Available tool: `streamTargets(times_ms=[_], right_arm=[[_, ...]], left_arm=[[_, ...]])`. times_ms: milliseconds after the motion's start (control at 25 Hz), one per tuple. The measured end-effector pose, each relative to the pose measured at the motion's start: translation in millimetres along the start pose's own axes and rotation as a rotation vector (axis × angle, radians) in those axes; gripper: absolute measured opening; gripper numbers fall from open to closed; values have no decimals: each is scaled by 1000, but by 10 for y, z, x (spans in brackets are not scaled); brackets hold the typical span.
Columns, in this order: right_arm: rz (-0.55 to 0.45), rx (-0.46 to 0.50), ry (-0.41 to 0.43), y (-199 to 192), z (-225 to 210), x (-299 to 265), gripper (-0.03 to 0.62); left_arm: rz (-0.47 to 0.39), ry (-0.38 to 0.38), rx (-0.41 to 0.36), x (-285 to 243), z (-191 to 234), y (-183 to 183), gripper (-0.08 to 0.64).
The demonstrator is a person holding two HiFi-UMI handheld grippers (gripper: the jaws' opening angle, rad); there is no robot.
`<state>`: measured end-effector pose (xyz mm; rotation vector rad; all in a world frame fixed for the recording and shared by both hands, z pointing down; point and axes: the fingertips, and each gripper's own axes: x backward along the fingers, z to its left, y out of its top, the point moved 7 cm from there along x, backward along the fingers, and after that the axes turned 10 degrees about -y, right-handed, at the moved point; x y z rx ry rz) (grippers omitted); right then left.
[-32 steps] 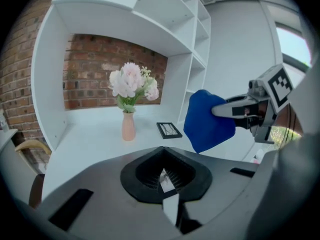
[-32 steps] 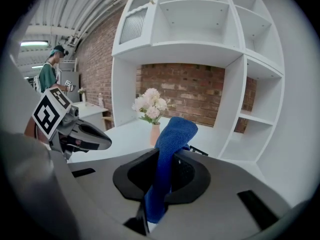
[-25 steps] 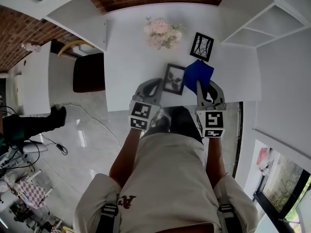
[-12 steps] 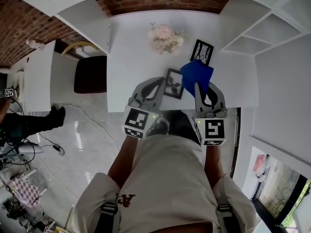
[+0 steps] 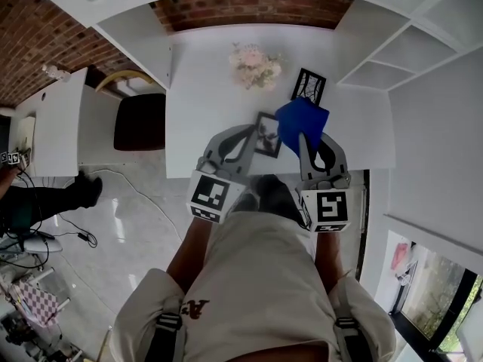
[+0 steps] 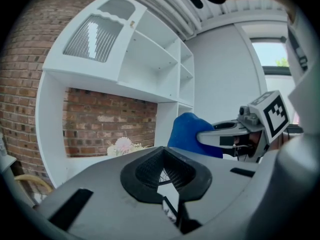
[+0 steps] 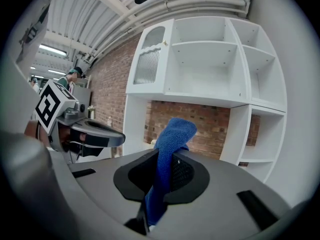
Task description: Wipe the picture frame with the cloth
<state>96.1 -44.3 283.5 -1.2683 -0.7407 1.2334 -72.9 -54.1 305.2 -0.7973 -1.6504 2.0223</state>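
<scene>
Left gripper [image 5: 240, 137]: jaws clamped on the near-left edge of the picture frame [image 5: 266, 134]. In the left gripper view the frame shows edge-on as a thin dark strip between the pads. It is held up off the desk [image 5: 204, 104], just in front of my body, with its long axis running away from me and leaning a little to the right.

Cloth [image 5: 300, 121]: blue, bunched, directly right of the frame. In the head view it overlaps the frame's right edge. I can't tell whether it is actually pressing on the glass or hanging just in front of it.

Right gripper [image 5: 315, 140]: jaws shut on the cloth's lower end, and the free end stands up above the pads in the right gripper view. The two grippers sit level, side by side and near each other, each visible in the other's camera.

The relation that matters is that the frame lies to the left of the cloth. My read is that the wipe is a short leftward sweep by the right gripper, across the frame's short axis and then along its length, while the left gripper braces it.

Against a second ago, both grippers have come up and in toward me, since the marker cubes look larger. The cloth has closed from the frame's right side to over its edge.

Also there: a second frame [image 5: 309, 87] lying on the desk, and flowers [image 5: 255, 65] beyond it, well clear.
</scene>
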Motion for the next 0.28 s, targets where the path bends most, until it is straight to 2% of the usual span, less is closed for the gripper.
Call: streamTargets(times_ms=[280], right_arm=[[-9,3,-12,107,75,180,26]], left_arm=[[-10,-11,-9,136,-108,46,2]])
